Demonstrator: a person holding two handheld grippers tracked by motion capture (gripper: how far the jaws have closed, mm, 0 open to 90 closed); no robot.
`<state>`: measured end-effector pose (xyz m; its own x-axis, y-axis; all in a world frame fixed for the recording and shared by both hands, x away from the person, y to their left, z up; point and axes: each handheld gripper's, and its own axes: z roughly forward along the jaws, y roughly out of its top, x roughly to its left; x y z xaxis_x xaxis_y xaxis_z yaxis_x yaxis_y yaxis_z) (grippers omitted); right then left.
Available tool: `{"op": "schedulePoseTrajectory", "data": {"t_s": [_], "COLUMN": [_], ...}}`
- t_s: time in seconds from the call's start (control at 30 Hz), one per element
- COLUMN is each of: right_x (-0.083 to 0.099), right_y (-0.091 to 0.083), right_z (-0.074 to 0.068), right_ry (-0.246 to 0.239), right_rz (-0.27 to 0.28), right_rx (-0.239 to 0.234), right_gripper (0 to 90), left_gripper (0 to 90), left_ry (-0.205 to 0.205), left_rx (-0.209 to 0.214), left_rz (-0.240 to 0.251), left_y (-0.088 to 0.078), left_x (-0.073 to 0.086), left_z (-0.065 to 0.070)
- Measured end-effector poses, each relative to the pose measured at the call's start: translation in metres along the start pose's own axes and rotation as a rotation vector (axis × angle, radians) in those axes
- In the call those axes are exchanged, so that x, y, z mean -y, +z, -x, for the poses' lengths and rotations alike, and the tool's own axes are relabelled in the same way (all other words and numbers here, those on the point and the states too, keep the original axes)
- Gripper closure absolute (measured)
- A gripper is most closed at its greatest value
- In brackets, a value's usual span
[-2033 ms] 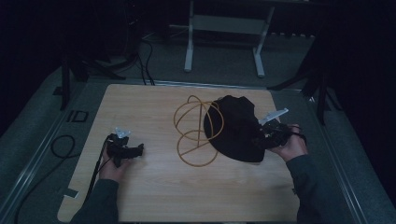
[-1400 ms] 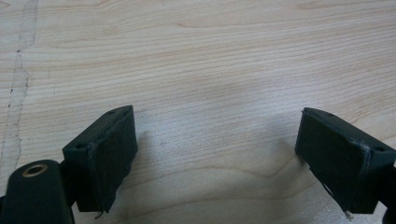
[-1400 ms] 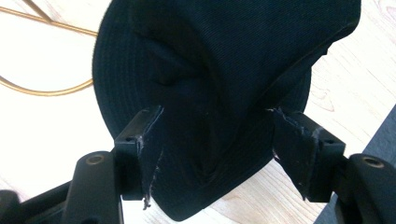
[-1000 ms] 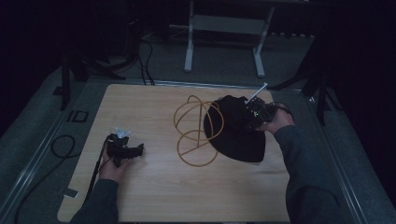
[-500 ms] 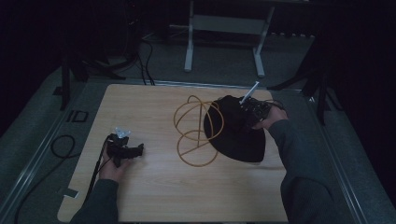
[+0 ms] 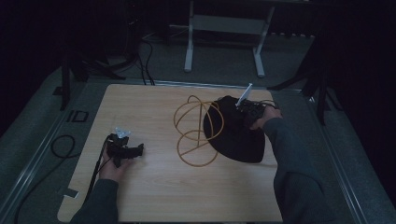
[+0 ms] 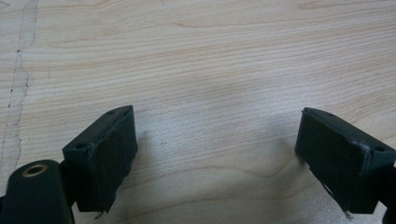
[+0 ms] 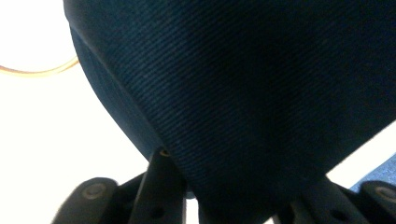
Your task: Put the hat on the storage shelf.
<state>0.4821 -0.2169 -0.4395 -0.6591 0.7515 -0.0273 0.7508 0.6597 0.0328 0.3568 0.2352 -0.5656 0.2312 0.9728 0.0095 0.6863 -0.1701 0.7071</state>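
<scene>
A dark cloth (image 6: 233, 135) on the tabletop (image 6: 154, 186) lies between the right gripper (image 6: 247, 111)'s fingers, apparently gripped. The left gripper (image 6: 122, 148)'s fingers (image 7: 107, 154) spread wide, empty.

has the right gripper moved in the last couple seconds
Yes. The right gripper has gone from the black cloth's right edge up toward the far edge of the table and slightly left, onto the cloth's far part. The orange cord stayed put.

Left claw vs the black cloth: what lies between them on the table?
In the high view, bare wood runs from the left claw to the tan cord loops, which lie just before the black cloth and partly overlap its edge.
</scene>
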Motion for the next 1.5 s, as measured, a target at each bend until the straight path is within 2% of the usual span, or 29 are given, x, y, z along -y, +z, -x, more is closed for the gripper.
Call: {"op": "schedulePoseTrajectory", "data": {"t_s": [0.17,0.3,0.5,0.8,1.0,1.5], "right_x": [0.000,0.001,0.008,0.017,0.022,0.046], "right_y": [0.001,-0.001,-0.008,-0.024,-0.038,-0.064], "right_z": [-0.002,-0.002,-0.001,-0.007,-0.010,0.005], "right_ry": [-0.014,-0.019,-0.026,-0.087,-0.104,-0.070], "right_rz": [-0.007,0.023,0.074,0.120,0.156,0.212], "right_rx": [0.003,0.013,0.014,0.013,0.008,0.015], "right_gripper": [83.5,86.0,86.4,86.7,86.8,86.7], "left_gripper": [13.0,13.0,13.0,13.0,13.0,13.0], "left_ry": [0.000,0.000,0.000,0.000,0.000,0.000], "left_rx": [0.000,0.000,0.000,0.000,0.000,-0.001], "left_rz": [0.000,0.000,0.000,0.002,0.002,0.004], "left_y": [0.000,0.000,0.000,0.000,0.000,0.000], "left_x": [0.000,0.000,0.000,0.000,0.000,0.000], "left_z": [0.000,0.000,0.000,0.000,0.000,0.000]}}
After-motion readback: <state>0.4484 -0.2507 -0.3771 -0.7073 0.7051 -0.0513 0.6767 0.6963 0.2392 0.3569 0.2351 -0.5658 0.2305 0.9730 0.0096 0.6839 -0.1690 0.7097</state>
